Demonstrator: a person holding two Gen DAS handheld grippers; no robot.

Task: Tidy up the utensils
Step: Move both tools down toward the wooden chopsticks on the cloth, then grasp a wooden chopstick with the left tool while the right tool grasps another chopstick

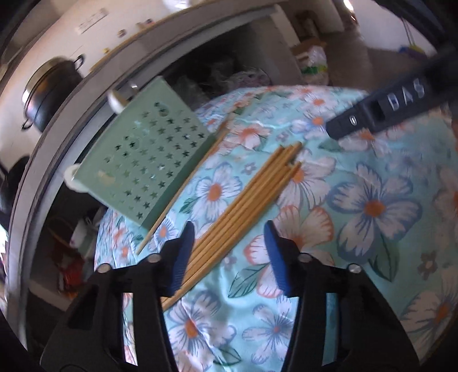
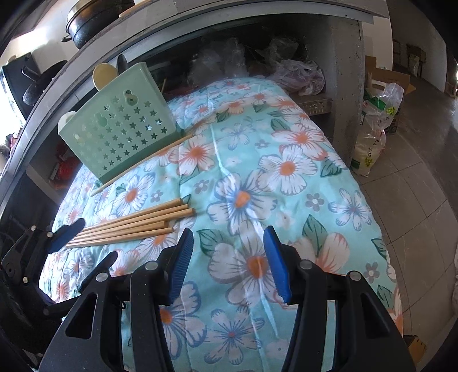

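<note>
Left gripper hovers with jaws apart over the near ends of the chopsticks, bundled on the floral cloth beside the green holder. Right gripper hangs empty, jaws apart.

chopstick bundle near ends hidden behind fingers

- Floral cloth, pale blue-green with white and orange flowers, spread over the work surface
- Dark lidded pot on the grey counter above the cloth's far edge
- Crumpled plastic bags in the recess under that counter, just beyond the cloth
- Clear sack on the tiled floor, right of the cloth
- Cardboard box behind the sack
</note>
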